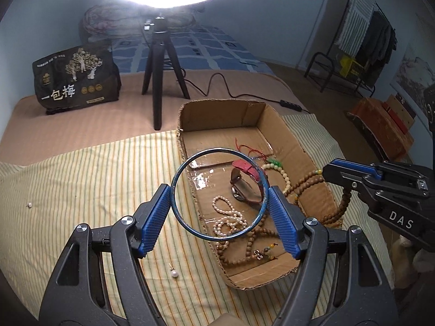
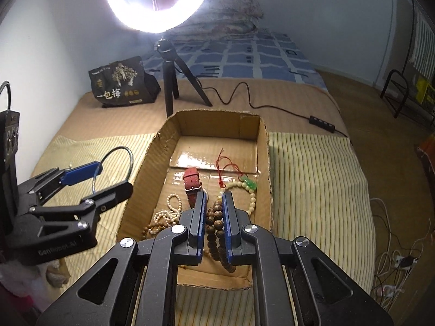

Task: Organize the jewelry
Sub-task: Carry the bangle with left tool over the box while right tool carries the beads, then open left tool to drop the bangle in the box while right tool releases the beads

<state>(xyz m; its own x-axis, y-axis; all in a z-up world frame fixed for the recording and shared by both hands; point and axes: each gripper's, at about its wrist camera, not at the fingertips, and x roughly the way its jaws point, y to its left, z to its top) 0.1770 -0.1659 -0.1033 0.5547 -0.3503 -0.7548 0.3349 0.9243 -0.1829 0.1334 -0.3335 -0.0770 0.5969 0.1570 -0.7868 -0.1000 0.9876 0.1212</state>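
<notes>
The left gripper (image 1: 220, 206), black with blue ribbed pads, fills the near foreground of its own view, its jaws spread wide and pressing on opposite sides of a thin blue metal bangle (image 1: 219, 195). The bangle stands upright between the pads, just over the near-left wall of the shallow brown cardboard box (image 1: 187, 114), most likely so it can be lowered in with the rest.

The right gripper (image 2: 213, 206) is nearly closed, pinching a strand of dark brown wooden beads (image 2: 214, 231) that hangs doubled between its pads above the near end of the box. In the left view the same strand trails over the box's right wall, so it appears partly in and partly lifted, perhaps being laid or untangled.

Inside the box lie a red leather-strap watch (image 1: 246, 182), a cream pearl string (image 1: 228, 217), a pale bead bracelet with a green pendant (image 2: 248, 186) and a red cord (image 2: 221, 168).

Left of the box, on the striped yellow-green cloth (image 1: 95, 176) covering the bed, two small white pearl pieces (image 1: 173, 273) remain outside, so the sorting looks unfinished.

Beyond the box stand a black tripod (image 1: 160, 81) under a glaring ring light (image 2: 157, 2) and a dark printed bag (image 1: 76, 78).
</notes>
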